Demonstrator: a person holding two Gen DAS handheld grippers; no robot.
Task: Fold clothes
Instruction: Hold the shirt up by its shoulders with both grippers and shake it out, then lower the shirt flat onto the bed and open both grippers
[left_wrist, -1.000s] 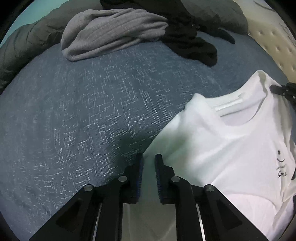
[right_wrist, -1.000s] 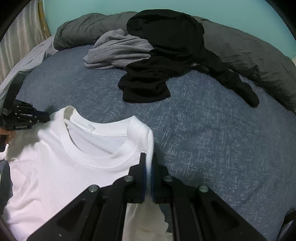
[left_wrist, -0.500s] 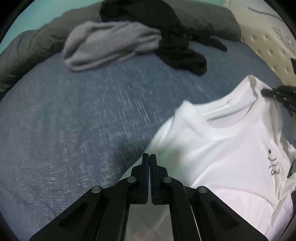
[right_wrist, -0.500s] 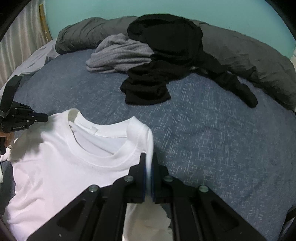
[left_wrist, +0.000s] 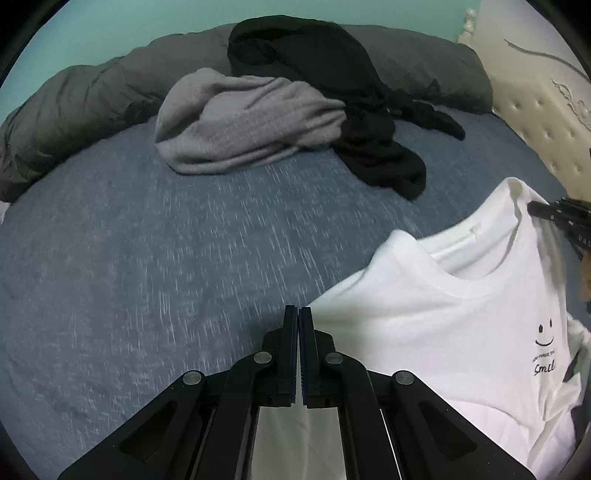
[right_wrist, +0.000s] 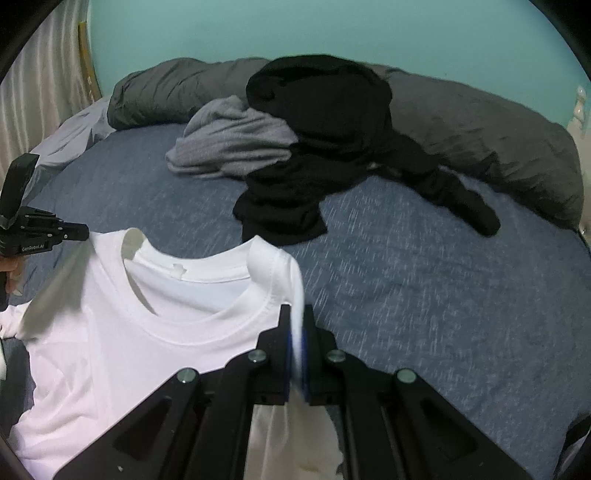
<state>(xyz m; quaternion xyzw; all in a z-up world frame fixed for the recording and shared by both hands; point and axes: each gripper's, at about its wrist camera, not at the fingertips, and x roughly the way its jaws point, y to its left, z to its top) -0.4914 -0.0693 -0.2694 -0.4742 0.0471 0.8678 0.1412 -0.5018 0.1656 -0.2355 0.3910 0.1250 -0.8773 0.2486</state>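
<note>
Now both grippers have the white cotton T-shirt with a small smiley print by its shoulders, neckline toward the far side. A second ago the left gripper stood with its jaws apart over the shirt's left shoulder edge; half a second ago they had come together, and they are pressed flat together now. White cloth shows beneath and behind the pads, and from the right wrist view the left gripper meets the shirt's far-left shoulder, so I judge it pinched there; the seam inside the pads is hidden.

Right gripper: jaws nearly closed on a fold of the T-shirt's right shoulder, white fabric plainly sandwiched between the blue pads. No change in that grip across the second.

Both shoulders sit higher against the bedding than before: more of the teal wall and the rolled dark grey duvet has come into each view. Collar hangs open between the two pinch points; body of the shirt drapes down toward the near side, partly on the blue-grey flecked bedsheet.

Meaning for the task: the pick-up is done, lift under way. Likely next, shake or spread flat before the first fold.

Waiting at the far side: crumpled grey ribbed knit garment, heaped black garment beside and partly over it. Tufted cream headboard at far right.
</note>
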